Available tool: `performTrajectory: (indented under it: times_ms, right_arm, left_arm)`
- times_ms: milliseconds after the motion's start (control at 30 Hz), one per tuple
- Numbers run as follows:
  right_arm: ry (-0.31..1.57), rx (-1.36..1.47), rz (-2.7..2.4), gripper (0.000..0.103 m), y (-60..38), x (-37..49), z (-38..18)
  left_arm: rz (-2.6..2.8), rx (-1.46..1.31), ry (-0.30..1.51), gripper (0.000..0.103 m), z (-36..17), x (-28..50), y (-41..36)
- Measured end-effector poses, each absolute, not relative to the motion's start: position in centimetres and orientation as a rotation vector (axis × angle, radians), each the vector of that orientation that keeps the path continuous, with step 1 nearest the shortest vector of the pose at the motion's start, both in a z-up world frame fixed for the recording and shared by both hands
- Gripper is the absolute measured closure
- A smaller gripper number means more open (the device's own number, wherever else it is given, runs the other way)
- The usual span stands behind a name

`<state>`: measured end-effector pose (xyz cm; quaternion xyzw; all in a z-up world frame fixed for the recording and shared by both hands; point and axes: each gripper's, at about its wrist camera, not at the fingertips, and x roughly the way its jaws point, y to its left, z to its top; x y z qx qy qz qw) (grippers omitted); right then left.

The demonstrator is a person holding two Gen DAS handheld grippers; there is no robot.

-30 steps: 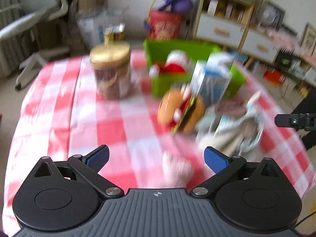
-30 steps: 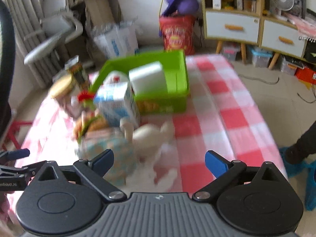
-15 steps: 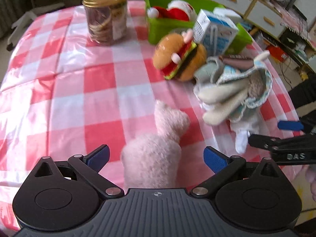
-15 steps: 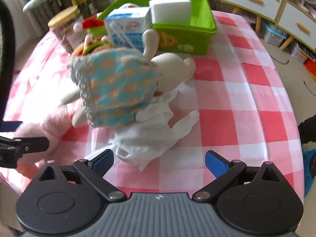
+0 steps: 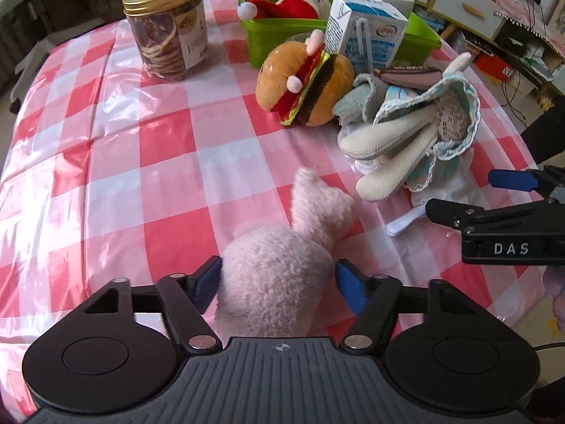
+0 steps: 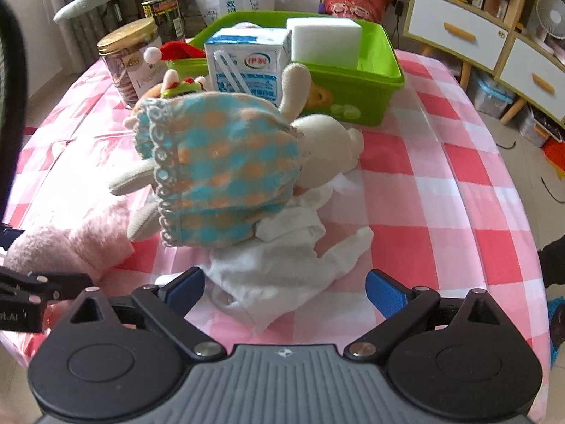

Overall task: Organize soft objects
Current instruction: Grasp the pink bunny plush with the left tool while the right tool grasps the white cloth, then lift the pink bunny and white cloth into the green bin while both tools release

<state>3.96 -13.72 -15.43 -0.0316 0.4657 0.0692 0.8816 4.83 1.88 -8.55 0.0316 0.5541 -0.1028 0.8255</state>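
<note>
- my left gripper (image 5: 277, 284) is closing its jaws around the pink fluffy plush (image 5: 279, 268); the blue pads sit right at its flanks, the left one against the fur, the right one just beside it, so i don't count it as a firm grip yet.
- my right gripper (image 6: 284, 288) has its jaws spread wide; the edge of the white cloth (image 6: 279, 265) lies between them, and the pads press on nothing.
- the pink fluffy plush lies on the red-and-white checked tablecloth (image 5: 116, 162) at the near edge, with a narrow limb or ear pointing away from me.
- the white cloth is spread flat on the tablecloth, partly under the rabbit doll (image 6: 219, 169), which lies on its side in a blue-and-orange checked dress with lace trim.
- just beyond the doll, a burger plush (image 5: 303, 84) rests on the tablecloth, touching a folded grey cloth (image 5: 360, 100).
- the green bin (image 6: 374, 81) stands at the far side; inside it i see a santa plush (image 5: 293, 3) and a white foam block (image 6: 326, 44).
- a milk carton (image 6: 249, 65) stands upright in front of the bin, near the burger plush.
- a cookie jar (image 5: 166, 24) with a gold lid stands to the left, apart from the soft toys.
</note>
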Motion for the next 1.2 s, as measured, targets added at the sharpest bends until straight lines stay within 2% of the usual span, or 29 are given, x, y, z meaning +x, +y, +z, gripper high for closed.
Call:
performTrajectory:
  times_ms: [33,233,300,400,500,600,767,1200]
  right_arm:
    - [0.964,-0.069,0.147,0.020,-13.6,3.9,-15.4]
    - [0.947,-0.072,0.182,0.042,-13.2,4.0,-15.4]
    - [0.953,-0.070,0.193,0.056,-13.0,4.0,-15.4]
    - [0.953,-0.073,0.209,0.071,-13.0,4.0,-15.3]
    - [0.947,-0.075,0.238,0.082,-13.1,3.8,-14.9]
    - [0.967,-0.019,0.272,0.089,-13.9,3.6,-14.5]
    - [0.984,0.051,0.294,0.094,-15.2,3.3,-13.5]
    - [1.031,0.121,0.248,0.096,-18.0,2.7,-12.5]
  left_arm:
    - [-0.221,0.059,1.177,0.038,-8.5,4.8,1.9]
    - [-0.236,0.039,1.170,0.041,-8.4,5.0,1.9]
    - [-0.243,0.027,1.166,0.041,-8.3,5.0,2.0]
    - [-0.249,0.007,1.164,0.041,-8.2,5.1,2.1]
    - [-0.255,-0.023,1.167,0.041,-8.1,5.2,2.3]
    - [-0.249,-0.031,1.152,0.042,-7.9,5.1,2.4]
    - [-0.245,-0.052,1.133,0.042,-7.3,5.2,2.6]
    - [-0.212,-0.102,1.105,0.042,-6.4,5.5,3.6]
